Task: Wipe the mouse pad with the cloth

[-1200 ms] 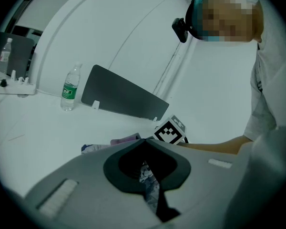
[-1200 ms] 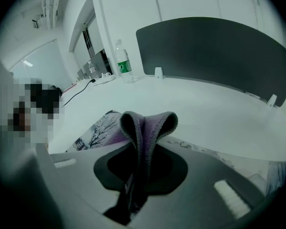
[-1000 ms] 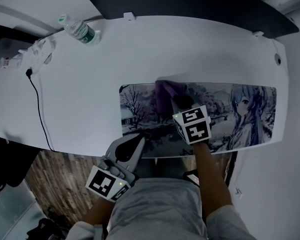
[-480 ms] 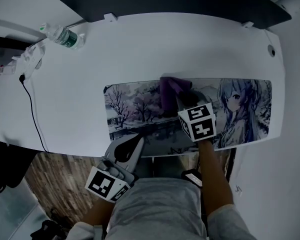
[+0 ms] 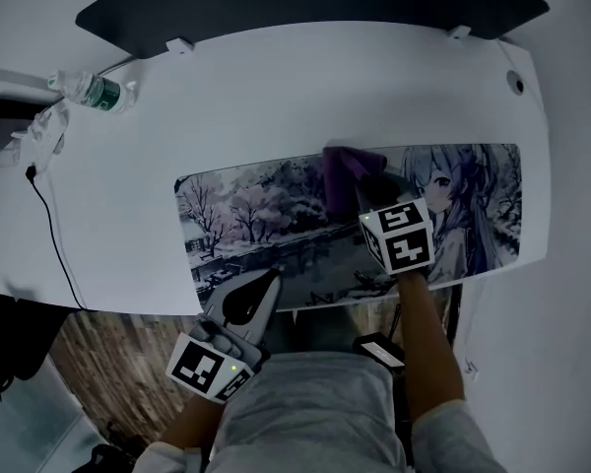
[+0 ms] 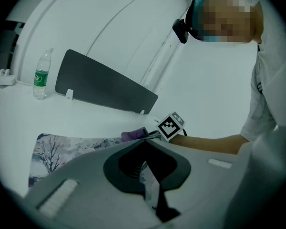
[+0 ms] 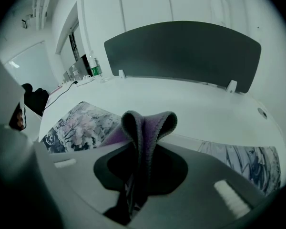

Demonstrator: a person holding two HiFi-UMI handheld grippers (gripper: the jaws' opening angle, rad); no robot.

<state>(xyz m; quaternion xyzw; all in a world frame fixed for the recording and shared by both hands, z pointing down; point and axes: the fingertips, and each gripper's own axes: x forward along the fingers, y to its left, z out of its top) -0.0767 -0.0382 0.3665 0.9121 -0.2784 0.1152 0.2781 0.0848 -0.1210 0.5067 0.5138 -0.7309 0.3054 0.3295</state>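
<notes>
**Right jaws clamped on the cloth, stroke now mid-pad**

The jaws of the right gripper (image 5: pixel 362 193) are pinched tight on a folded purple microfibre cloth (image 5: pixel 341 170). A loop of it stands up beyond the tips in the right gripper view, and the rest trails down onto the surface below them. The jaws of the left gripper (image 6: pixel 146 140) are closed tip to tip with nothing between them. Those tips lie at the near edge of the long rectangular printed mouse pad (image 5: pixel 266 215), apparently steadying it, though actual contact cannot be confirmed.

Over the last second the cloth has slid along the pad toward the person's right. It was over the snowy trees on the left part of the print. It now sits about halfway along, near the far edge, just left of the drawn figure's hair. The left gripper has also shifted rightward along the near edge.

By my reading the wipe is well under way. The stretch to the left of the right jaws has had a pass along the far side. The stretch to their right, with the figure, and the band nearer the person look still to be covered. The white desk (image 5: pixel 276 97) beyond the tips needs no attention.
</notes>
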